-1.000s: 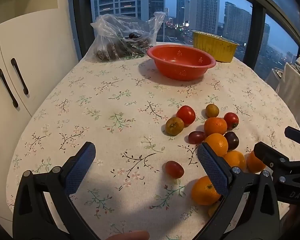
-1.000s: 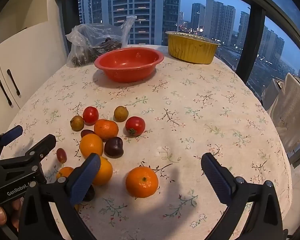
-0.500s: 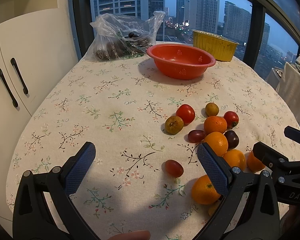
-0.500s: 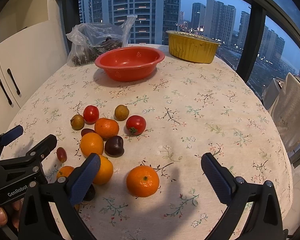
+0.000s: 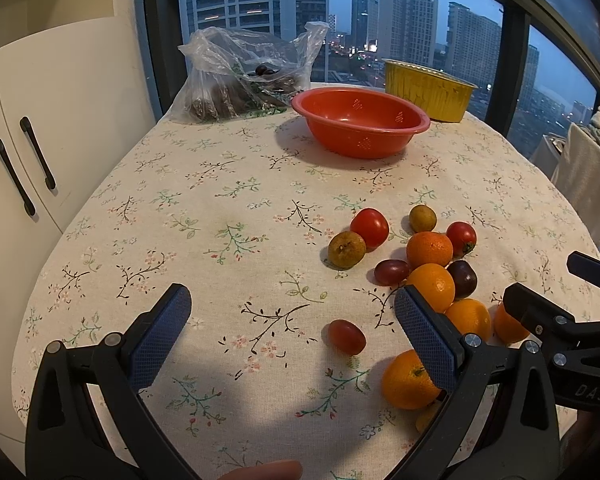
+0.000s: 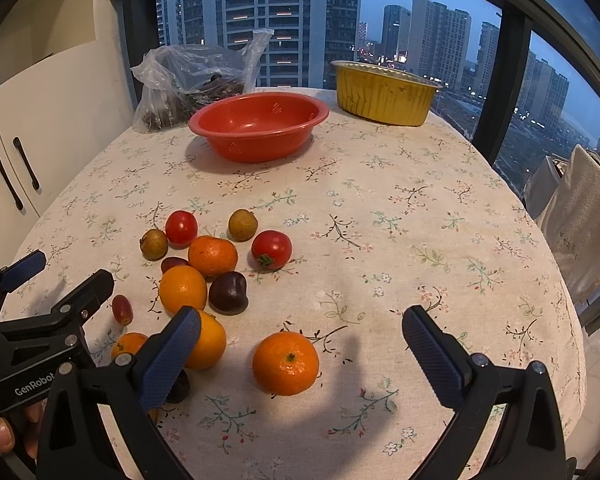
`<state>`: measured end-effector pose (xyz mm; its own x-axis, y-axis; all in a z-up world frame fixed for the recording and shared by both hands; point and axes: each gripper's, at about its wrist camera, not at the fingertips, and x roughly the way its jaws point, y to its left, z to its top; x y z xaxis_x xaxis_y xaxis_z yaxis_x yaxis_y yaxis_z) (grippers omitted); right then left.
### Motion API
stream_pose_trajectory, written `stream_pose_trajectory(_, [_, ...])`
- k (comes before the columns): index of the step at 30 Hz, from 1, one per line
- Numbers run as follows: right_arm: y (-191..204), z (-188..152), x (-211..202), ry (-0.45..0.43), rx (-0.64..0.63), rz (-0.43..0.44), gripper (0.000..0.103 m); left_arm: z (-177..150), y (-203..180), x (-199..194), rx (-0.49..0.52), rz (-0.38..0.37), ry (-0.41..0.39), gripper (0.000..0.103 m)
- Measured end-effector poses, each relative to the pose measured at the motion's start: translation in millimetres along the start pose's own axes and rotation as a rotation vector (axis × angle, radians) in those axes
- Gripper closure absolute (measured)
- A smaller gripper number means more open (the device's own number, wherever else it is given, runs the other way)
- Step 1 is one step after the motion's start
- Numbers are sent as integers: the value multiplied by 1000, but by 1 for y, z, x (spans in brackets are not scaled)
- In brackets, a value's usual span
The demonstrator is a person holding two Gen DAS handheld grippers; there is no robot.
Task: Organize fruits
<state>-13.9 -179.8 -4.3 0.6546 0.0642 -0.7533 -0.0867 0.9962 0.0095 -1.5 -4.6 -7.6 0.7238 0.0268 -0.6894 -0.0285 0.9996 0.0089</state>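
While both hand-held grippers (image 5: 292,324) (image 6: 300,340) gape, fruits (image 6: 212,256) seemingly lie loose.

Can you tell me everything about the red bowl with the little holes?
The red bowl looks like plastic, round and wide, with a flat rolled rim and patches of tiny drain holes in its wall, like a colander. It stands upright and looks empty, on the flowered tablecloth at the far side of the table. A clear plastic bag sits just behind it and a yellow foil tray beside it, apart.
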Motion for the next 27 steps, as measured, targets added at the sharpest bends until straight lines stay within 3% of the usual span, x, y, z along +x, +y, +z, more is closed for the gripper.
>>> stream_pose_trajectory(27, [1, -1, 2, 5, 1, 0, 0, -3, -6, 2, 4, 1, 5, 0])
